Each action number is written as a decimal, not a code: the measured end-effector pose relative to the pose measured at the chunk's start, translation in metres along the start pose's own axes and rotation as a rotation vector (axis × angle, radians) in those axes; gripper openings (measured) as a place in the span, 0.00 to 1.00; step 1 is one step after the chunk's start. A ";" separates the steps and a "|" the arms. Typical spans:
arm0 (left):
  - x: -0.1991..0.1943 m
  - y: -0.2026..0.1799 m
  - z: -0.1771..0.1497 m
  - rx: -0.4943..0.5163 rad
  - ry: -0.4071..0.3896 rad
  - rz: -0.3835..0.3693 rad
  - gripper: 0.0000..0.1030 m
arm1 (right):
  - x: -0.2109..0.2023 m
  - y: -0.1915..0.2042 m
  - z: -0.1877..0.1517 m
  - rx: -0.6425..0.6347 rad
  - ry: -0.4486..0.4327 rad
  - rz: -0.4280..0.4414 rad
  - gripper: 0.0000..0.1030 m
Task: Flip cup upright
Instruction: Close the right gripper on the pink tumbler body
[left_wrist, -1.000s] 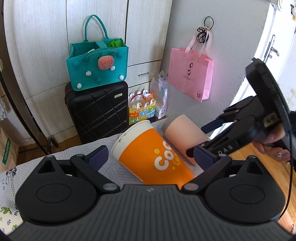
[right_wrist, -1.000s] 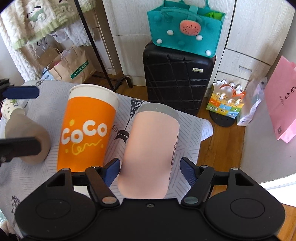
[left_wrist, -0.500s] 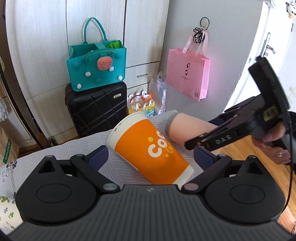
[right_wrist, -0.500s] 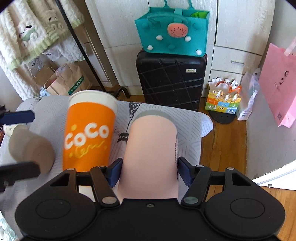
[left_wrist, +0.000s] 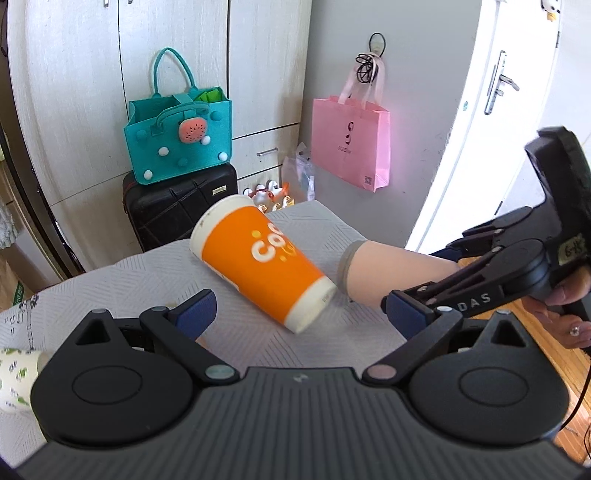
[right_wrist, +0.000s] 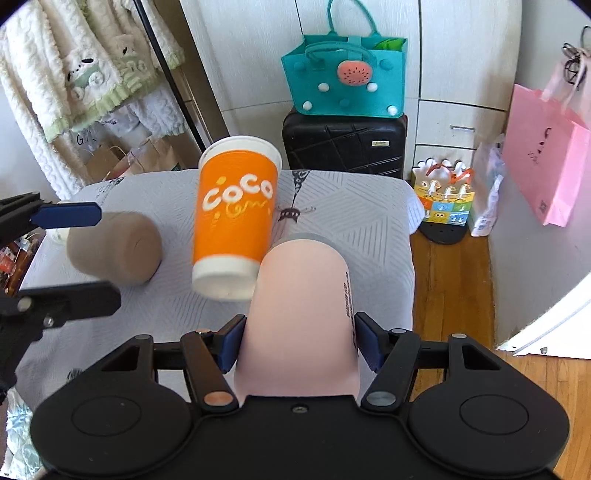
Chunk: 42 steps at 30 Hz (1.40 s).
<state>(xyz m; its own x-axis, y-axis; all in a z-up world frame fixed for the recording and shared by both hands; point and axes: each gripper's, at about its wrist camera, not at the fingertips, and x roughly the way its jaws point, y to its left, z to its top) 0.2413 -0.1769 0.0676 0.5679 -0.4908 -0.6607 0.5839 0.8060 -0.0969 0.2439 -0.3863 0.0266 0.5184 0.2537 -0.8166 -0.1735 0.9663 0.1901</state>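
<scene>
- Right gripper (right_wrist: 297, 341) pinching a pink cup (right_wrist: 301, 314) near its closed end, blue pads (right_wrist: 231, 341) pressed against both sides of the cup wall.
- Pink cup lying on its side, grey-rimmed mouth aimed away toward the far edge of the desk (right_wrist: 369, 206); grasp near the base likely chosen so a swing of the wrist can stand the cup up.
- Hard to tell whether the pink cup rests on the cloth or hangs just above it.
- Orange cup (right_wrist: 234, 218) with white lettering just beside the pink one on its left, lying on its side, white base near or touching the pink cup's wall; too blurred to say which.
- Brown cup (right_wrist: 114, 251) further left, on its side, flat base facing the camera.
- Left gripper (left_wrist: 301, 312) spread wide and empty, low over the grey patterned cloth, pointed at the orange cup, probably waiting for its own turn.
- Patterned white cup (left_wrist: 18, 380) at the left edge of the left view, partly hidden.
- Beyond the desk: black suitcase (right_wrist: 343, 147) with a teal bag (right_wrist: 343, 77) on top, pink bag (left_wrist: 351, 142) hanging on the wall.
</scene>
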 end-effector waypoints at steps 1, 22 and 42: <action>-0.004 -0.001 -0.003 -0.001 -0.004 -0.004 0.97 | -0.005 0.002 -0.006 0.007 -0.010 -0.005 0.66; -0.120 0.041 -0.084 -0.047 -0.021 0.144 0.97 | -0.024 0.129 -0.072 -0.098 -0.126 0.168 0.66; -0.134 0.107 -0.130 -0.195 -0.012 0.086 0.97 | 0.029 0.216 -0.064 -0.223 -0.088 0.168 0.66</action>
<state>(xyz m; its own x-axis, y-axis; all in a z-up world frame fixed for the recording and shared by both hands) 0.1525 0.0179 0.0487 0.6182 -0.4201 -0.6643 0.4100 0.8934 -0.1834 0.1684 -0.1734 0.0092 0.5356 0.4217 -0.7316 -0.4377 0.8796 0.1865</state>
